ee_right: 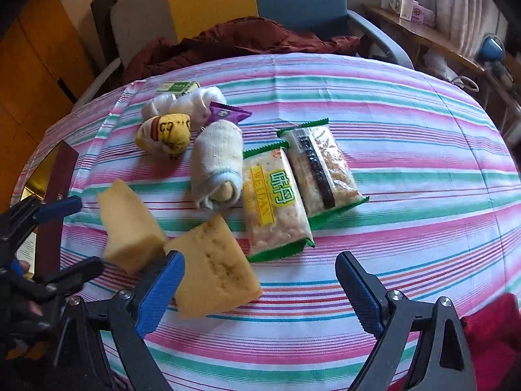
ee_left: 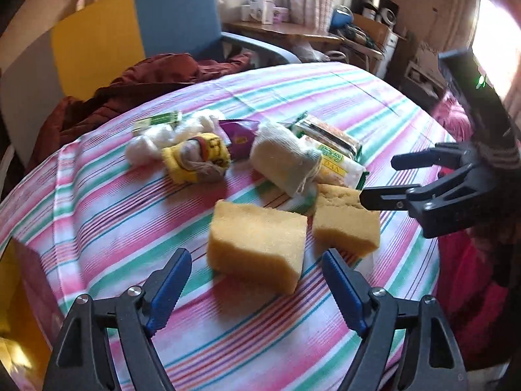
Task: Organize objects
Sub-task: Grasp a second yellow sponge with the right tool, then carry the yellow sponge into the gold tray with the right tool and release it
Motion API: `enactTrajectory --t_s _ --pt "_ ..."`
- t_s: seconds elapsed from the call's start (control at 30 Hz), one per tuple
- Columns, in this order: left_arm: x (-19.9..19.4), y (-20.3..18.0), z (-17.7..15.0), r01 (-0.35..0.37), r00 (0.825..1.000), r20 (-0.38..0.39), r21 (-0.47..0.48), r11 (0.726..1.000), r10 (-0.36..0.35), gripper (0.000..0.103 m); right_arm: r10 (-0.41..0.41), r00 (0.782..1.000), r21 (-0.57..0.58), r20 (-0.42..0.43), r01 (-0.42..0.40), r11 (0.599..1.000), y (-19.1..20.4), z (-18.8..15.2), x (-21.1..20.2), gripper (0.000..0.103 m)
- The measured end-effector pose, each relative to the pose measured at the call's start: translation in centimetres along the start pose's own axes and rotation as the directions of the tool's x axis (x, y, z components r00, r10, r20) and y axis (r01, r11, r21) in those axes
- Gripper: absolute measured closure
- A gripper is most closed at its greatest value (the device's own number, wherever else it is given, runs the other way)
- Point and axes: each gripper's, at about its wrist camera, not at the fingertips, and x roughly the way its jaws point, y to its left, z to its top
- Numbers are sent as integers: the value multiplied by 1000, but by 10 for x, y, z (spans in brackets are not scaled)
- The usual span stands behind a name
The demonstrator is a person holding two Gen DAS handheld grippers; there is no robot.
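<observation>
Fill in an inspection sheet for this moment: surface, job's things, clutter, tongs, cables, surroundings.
Surface: table under a striped tablecloth, pink, green and white.
Job's things: two yellow sponges, left sponge and right sponge, side by side; rolled white sock; yellow sock bundle; white sock bundle; two snack packets lying flat; purple wrapper; small green box.
Clutter: dark red booklet at the table's left edge.
Tongs: left tongs open, left sponge just beyond their tips, not gripped; right tongs open, empty.
Cables: nothing seen.
Surroundings: blue chair with a dark red garment; cluttered shelf.
</observation>
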Motion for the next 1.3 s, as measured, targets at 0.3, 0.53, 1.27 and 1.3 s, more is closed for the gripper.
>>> enactTrajectory --t_s 0.3,0.53,1.27,1.3 --pt "30 8 4 23 999 -31 27 999 -22 29 86 995 -115 -54 -92 989 19 -7 8 8" --pt "22 14 -7 50 999 13 -30 998 -49 36 53 995 -174 -80 -66 982 34 -12 25 11" --pt "-99 72 -67 -26 983 166 -299 954 79 37 183 983 -316 -3 -174 932 92 -17 -5 44" --pt "-108 81 -74 -37 980 174 -327 944 99 37 185 983 -313 5 -174 934 97 -17 -6 44"
